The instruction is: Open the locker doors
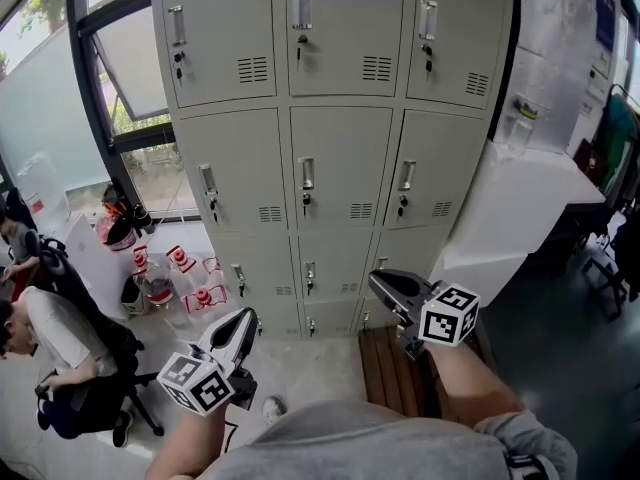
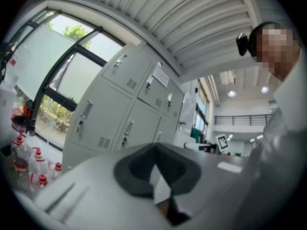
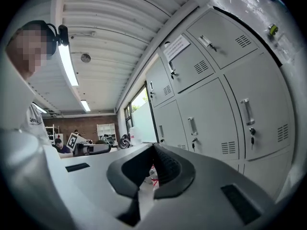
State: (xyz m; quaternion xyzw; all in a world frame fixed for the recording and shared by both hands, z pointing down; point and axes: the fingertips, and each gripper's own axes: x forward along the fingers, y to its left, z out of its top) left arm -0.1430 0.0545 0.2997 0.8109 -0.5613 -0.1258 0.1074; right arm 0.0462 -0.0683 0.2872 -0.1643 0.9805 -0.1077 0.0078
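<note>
Nearby, two empty grippers; the lockers stand closed beyond.
Closest, the left gripper and the right gripper each have their jaws pressed together with nothing between them, and both are apart from the lockers. Past them, red-capped bottles stand on the floor beside the window. Farthest, the grey locker doors rise straight ahead, every one closed.

A bank of grey lockers is seen in 3 columns, with every visible door shut. The left gripper and right gripper are pointed at the lower rows, fingers together, clear of the doors. Red-capped bottles are clustered on the floor at the left.
</note>
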